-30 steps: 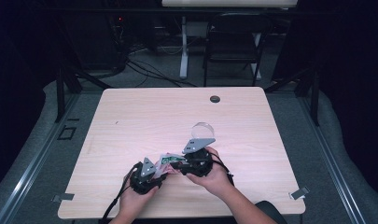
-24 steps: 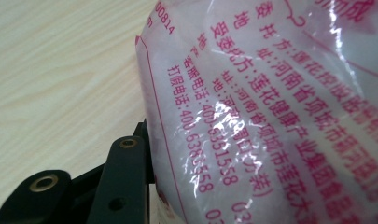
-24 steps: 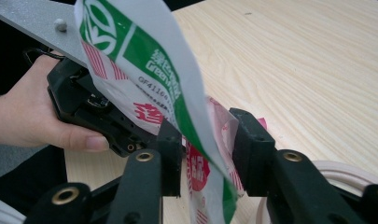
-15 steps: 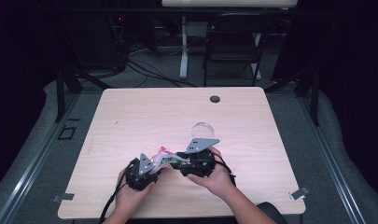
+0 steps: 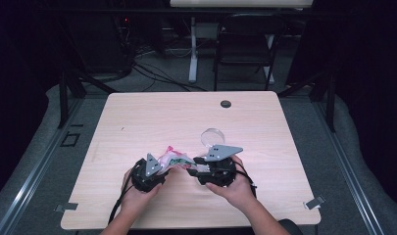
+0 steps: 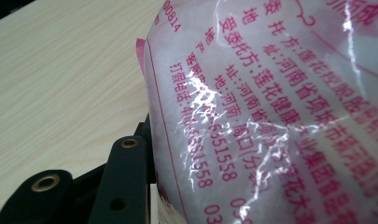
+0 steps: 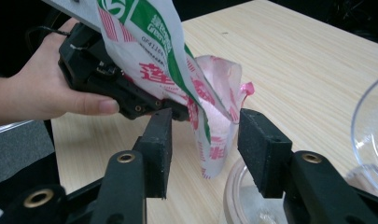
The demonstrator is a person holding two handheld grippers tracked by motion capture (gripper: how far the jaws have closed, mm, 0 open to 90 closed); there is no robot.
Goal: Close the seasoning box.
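— What sort of room are you working in?

— You're in a lab or recording studio: a plain light-wood bench (image 5: 186, 117) stands on grey carpet (image 5: 353, 161), black cables (image 5: 157, 73) sprawl over the floor behind it, a folding chair (image 5: 245, 49) waits there, and the surroundings are dark.

Most of the table (image 5: 137, 122) lies bare: its whole far half and both side edges give open passage. The near middle is crowded: the bag (image 5: 174, 159) hangs between the left gripper (image 5: 154, 171) and right gripper (image 5: 198, 166), and a clear bowl (image 5: 213, 135) stands just beyond the right one.
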